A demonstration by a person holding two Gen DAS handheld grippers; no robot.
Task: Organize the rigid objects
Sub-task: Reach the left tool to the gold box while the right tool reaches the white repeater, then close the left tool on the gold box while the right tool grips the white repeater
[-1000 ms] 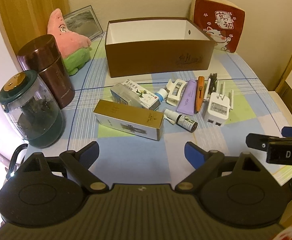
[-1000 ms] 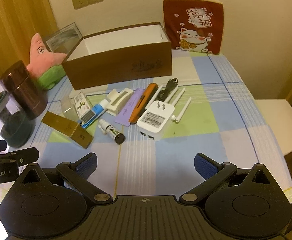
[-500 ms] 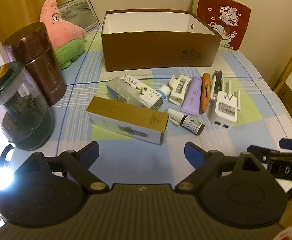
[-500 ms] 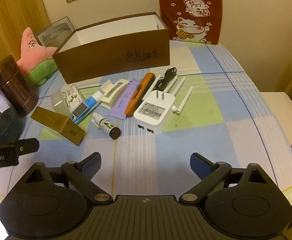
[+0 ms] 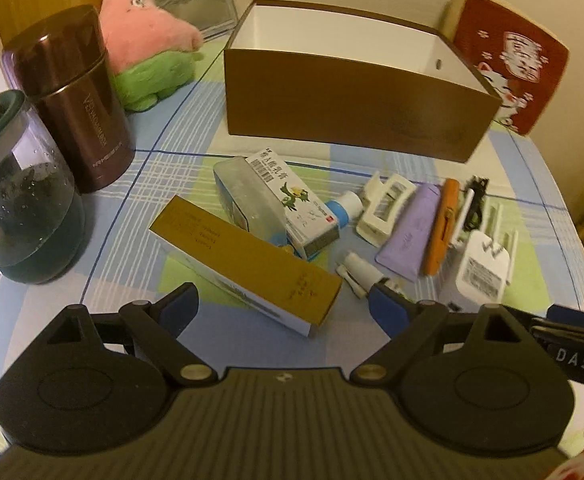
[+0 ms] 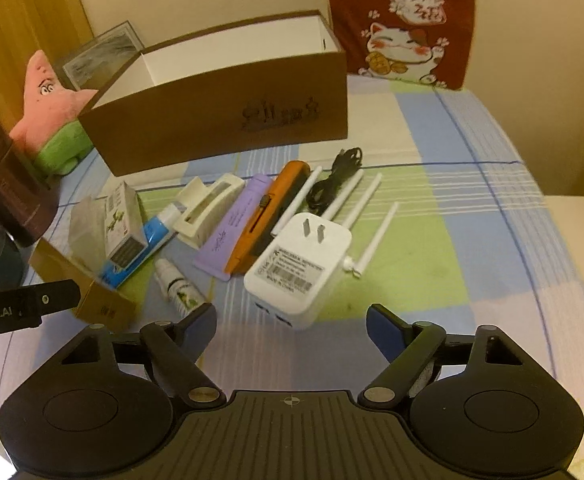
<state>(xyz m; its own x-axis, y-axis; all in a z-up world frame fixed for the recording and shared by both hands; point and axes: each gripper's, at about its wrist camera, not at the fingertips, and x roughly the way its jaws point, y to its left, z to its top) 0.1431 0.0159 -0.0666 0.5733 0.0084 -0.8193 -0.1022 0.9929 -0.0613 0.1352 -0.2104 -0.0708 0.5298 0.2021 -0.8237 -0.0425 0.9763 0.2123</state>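
White plug-in router (image 6: 298,270) just ahead of open right hand-held gripper (image 6: 291,322)

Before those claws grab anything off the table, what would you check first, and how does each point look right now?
1. Brown box open, with room inside: ok.
2. Left claw open and holding nothing: ok.
3. Right claw holding nothing: ok; its jaws have just been closing.
4. White router unobstructed, just ahead of the right claw: ok.
5. Gold carton free to lift: not ok, the medicine box seems to overlap its far edge.
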